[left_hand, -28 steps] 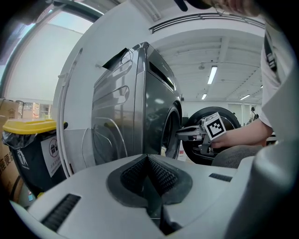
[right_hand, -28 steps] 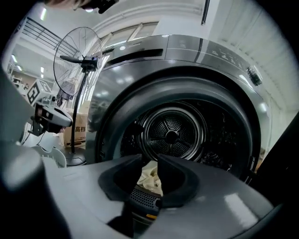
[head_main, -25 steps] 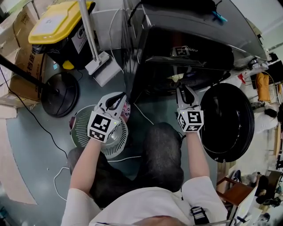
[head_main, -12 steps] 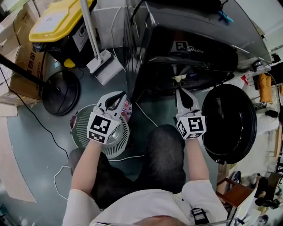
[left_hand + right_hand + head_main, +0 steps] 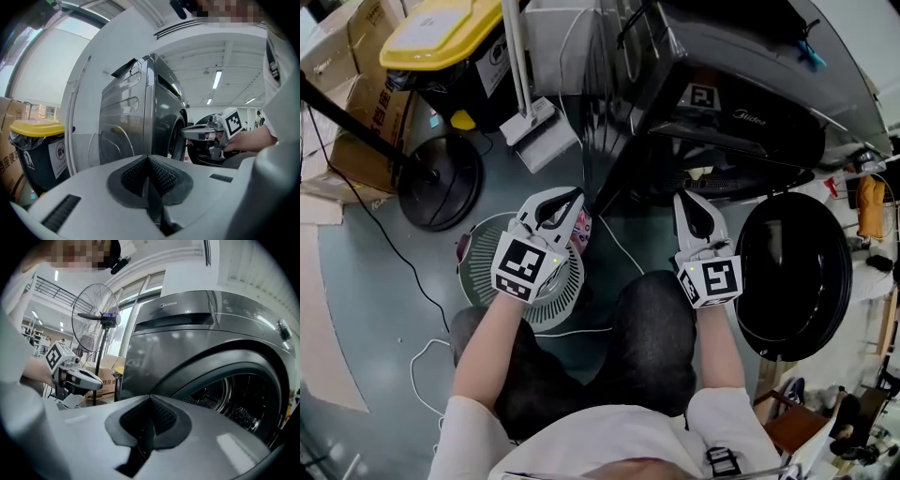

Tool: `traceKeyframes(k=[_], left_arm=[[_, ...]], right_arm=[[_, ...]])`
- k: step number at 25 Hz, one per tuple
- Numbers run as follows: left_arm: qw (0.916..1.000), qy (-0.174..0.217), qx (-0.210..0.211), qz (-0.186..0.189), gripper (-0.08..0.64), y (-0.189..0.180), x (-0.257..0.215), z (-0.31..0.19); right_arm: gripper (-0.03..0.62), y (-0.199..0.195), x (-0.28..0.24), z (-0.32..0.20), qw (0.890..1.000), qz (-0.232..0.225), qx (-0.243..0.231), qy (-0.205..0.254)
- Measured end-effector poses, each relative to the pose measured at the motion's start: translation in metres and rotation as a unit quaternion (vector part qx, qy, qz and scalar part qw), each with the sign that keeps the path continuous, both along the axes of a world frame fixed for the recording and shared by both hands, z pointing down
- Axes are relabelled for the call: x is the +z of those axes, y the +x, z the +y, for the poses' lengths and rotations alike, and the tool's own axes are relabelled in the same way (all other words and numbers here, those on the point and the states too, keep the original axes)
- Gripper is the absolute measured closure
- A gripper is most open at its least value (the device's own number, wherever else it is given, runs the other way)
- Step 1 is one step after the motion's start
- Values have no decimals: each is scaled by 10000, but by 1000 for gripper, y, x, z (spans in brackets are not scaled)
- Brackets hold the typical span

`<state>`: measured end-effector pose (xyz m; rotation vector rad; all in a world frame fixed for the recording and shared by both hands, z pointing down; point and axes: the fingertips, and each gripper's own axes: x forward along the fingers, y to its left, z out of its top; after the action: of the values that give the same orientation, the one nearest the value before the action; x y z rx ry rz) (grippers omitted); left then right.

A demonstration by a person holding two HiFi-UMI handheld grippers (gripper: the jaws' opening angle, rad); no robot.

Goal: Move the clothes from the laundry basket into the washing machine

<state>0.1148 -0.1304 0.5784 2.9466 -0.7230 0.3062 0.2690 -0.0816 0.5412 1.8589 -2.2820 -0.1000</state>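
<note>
The dark grey washing machine (image 5: 741,84) stands at the top of the head view with its round door (image 5: 792,277) swung open to the right. A pale cloth (image 5: 699,173) shows at the drum's mouth. The white round laundry basket (image 5: 492,281) sits on the floor at the left, with a pink garment (image 5: 580,230) at its right rim. My left gripper (image 5: 576,196) hovers over the basket, shut, nothing seen between its jaws. My right gripper (image 5: 683,199) is shut and empty, a little in front of the drum opening (image 5: 239,401).
A yellow-lidded bin (image 5: 450,33) and cardboard boxes (image 5: 347,84) stand at the far left. A floor fan's round base (image 5: 441,183) and a white mop head (image 5: 544,131) lie beside the washer. The person's knees (image 5: 652,328) are between the basket and the door. A cable (image 5: 427,361) trails on the floor.
The right gripper has drawn back from the drum's mouth toward the person and risen a little. The left gripper has stayed over the basket.
</note>
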Motion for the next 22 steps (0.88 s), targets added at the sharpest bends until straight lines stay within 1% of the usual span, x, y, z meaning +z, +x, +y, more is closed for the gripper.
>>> traceKeyframes(k=[4,8,11,15,19,22], left_arm=[[9999,57,-98,-131,554,-8,2,0],[9996,231,-132,4,554,-19,-18,-1],[9992,390,-127,13,554,-29,-32,0],[9996,148,-217,100,554,-43,-38,1],[9990,67,-433,45,554,-54,-38,-1],[9982,79,-599,-40,554,-66,-39,5]], right_arm=[[583,-7,-3,1,9999,43,-133,2],[583,-12,2,0,9996,13,-268,-58],[583,-21,4,-6,9990,9,-446,-85],[583,-37,3,-15,9972,-68,-734,-92],[583,-60,4,-25,9946,-47,-1040,-21],[583,-80,3,-27,9910,-136,-1329,-52]])
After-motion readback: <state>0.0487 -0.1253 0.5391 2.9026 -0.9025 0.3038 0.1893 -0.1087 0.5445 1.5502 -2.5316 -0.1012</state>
